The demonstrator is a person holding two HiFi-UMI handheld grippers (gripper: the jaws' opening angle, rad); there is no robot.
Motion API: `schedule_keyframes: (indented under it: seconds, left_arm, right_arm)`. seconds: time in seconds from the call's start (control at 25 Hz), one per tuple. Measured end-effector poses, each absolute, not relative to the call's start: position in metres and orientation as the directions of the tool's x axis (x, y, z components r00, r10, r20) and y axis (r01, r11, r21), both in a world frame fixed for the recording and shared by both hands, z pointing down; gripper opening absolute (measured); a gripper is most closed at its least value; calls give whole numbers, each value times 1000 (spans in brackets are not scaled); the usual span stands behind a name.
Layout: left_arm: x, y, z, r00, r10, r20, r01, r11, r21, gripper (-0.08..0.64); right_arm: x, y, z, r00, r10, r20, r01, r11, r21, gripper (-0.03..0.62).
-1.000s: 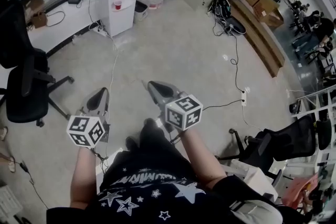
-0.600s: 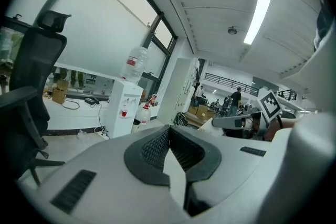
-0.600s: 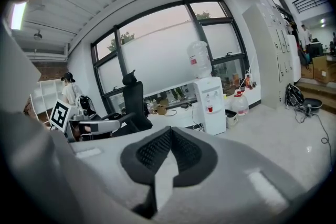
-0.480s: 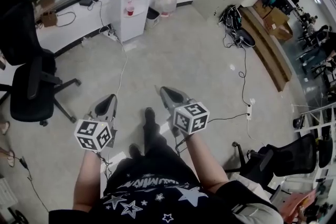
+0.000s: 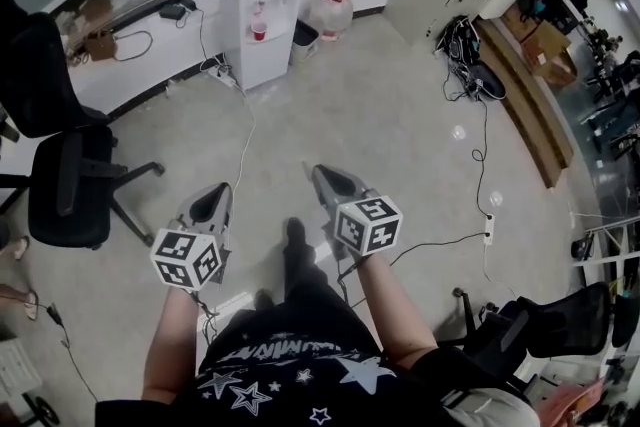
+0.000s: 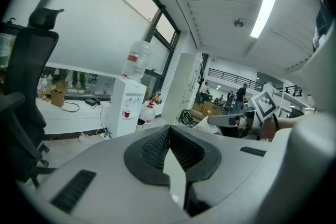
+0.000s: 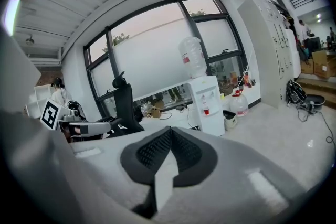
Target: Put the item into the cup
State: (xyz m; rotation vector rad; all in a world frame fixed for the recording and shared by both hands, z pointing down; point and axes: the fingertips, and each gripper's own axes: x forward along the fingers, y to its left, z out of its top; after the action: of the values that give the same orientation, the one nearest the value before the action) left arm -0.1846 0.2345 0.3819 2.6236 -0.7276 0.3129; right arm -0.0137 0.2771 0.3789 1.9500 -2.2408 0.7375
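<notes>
grey office floor (image 5: 400, 135) fills the head view, with a white water dispenser (image 5: 262, 0) by the wall, a red cup (image 5: 259, 31) in its recess, and a black chair (image 5: 60, 185) at left. the left gripper (image 5: 213, 200) and right gripper (image 5: 323, 177) are held out above the person's legs (image 5: 292, 260). left gripper view: jaws pressed together, nothing between them. right gripper view: jaws likewise together and empty. no view shows the item.
</notes>
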Motion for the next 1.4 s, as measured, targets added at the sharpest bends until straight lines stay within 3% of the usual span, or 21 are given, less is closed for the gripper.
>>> schedule_keyframes:
  seconds: [0.64,1.4]
  left_arm:
    - [-91,120,379,804,-474,358,-584,-743,327,6]
    - [-7,54,378,758,-535,373,-642,-711,286,6]
  right_arm:
    - [80,151,383,-255,-886,386,-937,128,-324,2]
    - [155,76,397,-359,-850,385,-906,219,-363,2]
